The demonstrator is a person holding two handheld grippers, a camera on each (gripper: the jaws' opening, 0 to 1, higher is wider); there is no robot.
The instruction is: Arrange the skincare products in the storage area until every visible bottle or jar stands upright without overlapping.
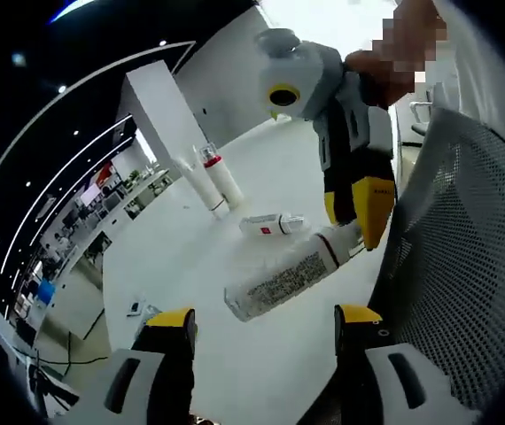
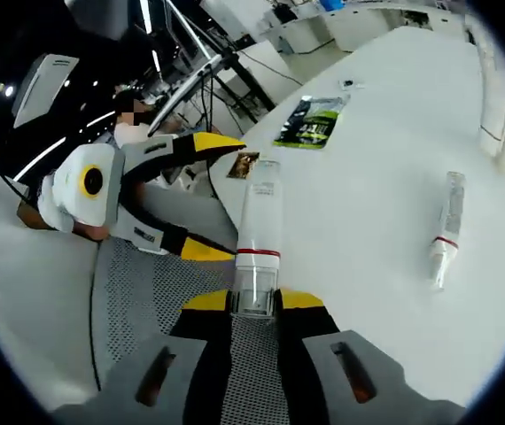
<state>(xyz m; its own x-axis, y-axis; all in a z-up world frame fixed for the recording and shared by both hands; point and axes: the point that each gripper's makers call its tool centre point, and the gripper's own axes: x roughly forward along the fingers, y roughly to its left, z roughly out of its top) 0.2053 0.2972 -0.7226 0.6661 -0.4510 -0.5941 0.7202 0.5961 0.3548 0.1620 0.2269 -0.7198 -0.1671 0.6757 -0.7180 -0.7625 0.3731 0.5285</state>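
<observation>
A tall white bottle [image 1: 283, 276] with small print lies on its side on the white table [image 1: 190, 266]. My right gripper [image 1: 352, 232] reaches in from the upper right and is shut on its cap end. In the right gripper view the same bottle [image 2: 259, 212] points away from me, its clear cap clamped in my right gripper [image 2: 254, 301]. My left gripper [image 1: 261, 323] is open, its jaws wide on either side of the bottle's base and short of it. Seen from the right, the left gripper [image 2: 210, 197] stands open beside the bottle. A small tube [image 1: 271, 224] [image 2: 444, 232] lies flat. Two white bottles [image 1: 213, 181] stand upright behind.
A grey mesh chair back [image 1: 465, 266] [image 2: 155, 292] presses against the table's near edge beside both grippers. A green packet [image 2: 311, 120] and a small card [image 2: 244, 165] lie on the table beyond the bottle. Desks and cables fill the room past the table.
</observation>
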